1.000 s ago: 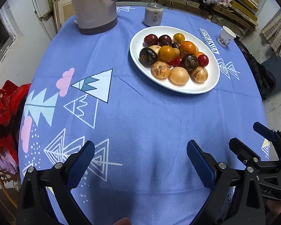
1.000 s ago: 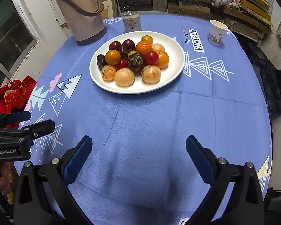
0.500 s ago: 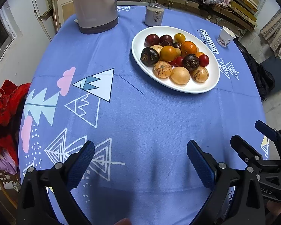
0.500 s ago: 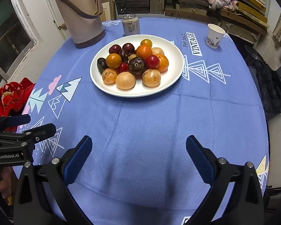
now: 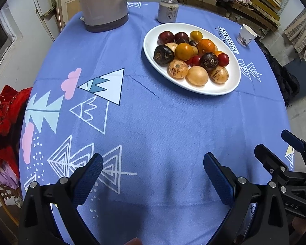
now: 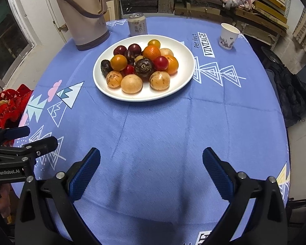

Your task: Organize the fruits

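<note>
Both claws, the left claw [image 5: 153,175] and the right claw [image 6: 151,170], hang spread wide and empty over the blue-clothed surface [image 6: 163,132], well short of the white plate [image 6: 185,77] where the fruits [image 6: 138,67] sit heaped. We judge them light, round, smooth and easily bruised, so we would pinch one outer fruit gently across its middle, near the plate's closest rim.
</note>
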The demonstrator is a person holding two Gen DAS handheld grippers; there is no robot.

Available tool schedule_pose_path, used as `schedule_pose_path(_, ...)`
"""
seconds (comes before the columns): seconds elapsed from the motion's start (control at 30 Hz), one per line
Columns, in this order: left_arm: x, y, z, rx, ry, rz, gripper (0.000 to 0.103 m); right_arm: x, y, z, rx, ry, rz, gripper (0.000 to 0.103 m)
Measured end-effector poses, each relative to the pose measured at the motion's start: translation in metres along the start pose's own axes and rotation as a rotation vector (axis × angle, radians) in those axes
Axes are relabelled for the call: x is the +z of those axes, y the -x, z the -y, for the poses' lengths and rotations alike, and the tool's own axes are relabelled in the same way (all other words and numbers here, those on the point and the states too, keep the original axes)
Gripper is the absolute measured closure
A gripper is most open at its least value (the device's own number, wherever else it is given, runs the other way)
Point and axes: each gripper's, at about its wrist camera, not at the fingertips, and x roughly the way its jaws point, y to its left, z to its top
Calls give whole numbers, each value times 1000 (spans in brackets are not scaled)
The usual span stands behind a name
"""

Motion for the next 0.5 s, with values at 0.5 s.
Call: schedule_pose_path(0.5,-1,2,-4,-4,-9,12,4,0,0,-4,-13,5,-2,5)
